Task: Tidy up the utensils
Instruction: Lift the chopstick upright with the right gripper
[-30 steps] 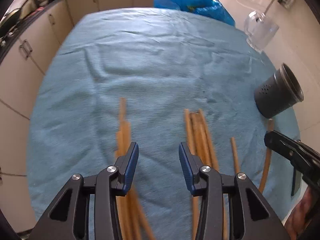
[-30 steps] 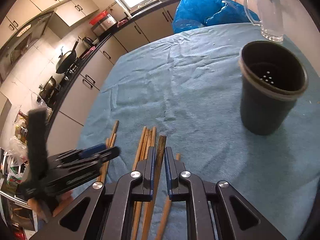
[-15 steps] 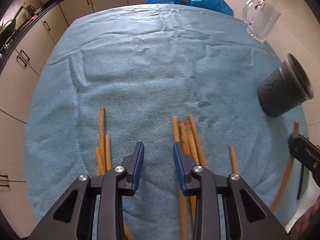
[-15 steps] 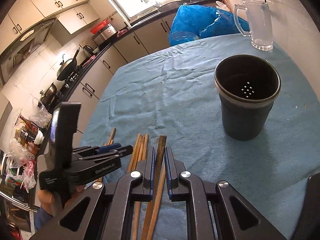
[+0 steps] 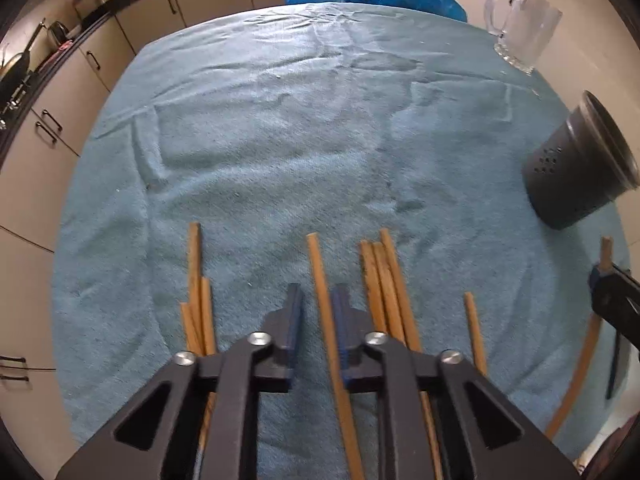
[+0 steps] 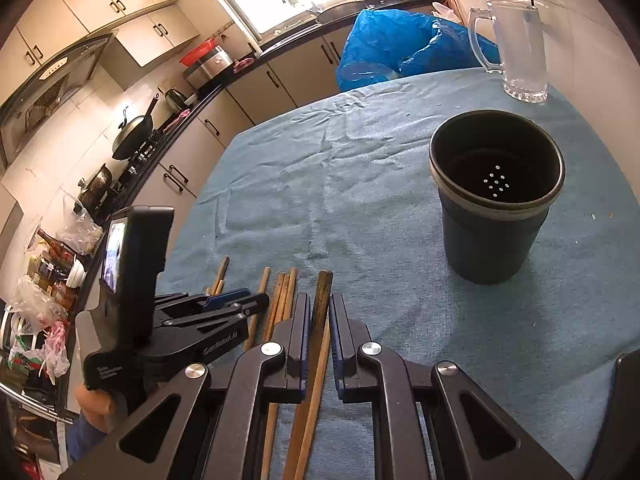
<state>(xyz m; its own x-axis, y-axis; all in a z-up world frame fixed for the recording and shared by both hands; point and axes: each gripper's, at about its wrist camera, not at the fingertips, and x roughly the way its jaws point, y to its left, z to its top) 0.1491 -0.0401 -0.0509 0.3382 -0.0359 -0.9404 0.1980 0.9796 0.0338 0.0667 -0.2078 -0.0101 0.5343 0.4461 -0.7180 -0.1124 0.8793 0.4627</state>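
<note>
the left gripper (image 5: 316, 312) has just closed: a second ago its blue pads stood well apart over bare towel, and now they pinch a single pale chopstick (image 5: 320, 272) that runs up between them, its far end poking out ahead of the tips. the hand has also slid across from the left-hand sticks toward the middle of the spread. the right gripper (image 6: 320, 320) is as it was, clamped on a darker, worn chopstick (image 6: 323, 292) whose end stands just past its pads.

outward from the left jaws, a tight bundle of chopsticks (image 5: 384, 280) lies just beside the gripped one, a smaller group (image 5: 196, 288) sits on the other side, and one short stick (image 5: 474, 328) lies apart. all rest on the blue towel (image 5: 280, 140). the dark perforated holder (image 6: 496, 192) stands upright and looks empty, near the right gripper. a glass mug (image 6: 516, 48) and a blue plastic bag (image 6: 400, 44) sit at the far edge.

so each hand now seems to carry one stick, and the likely next step is lifting them to the holder; most sticks are not yet sorted.
</note>
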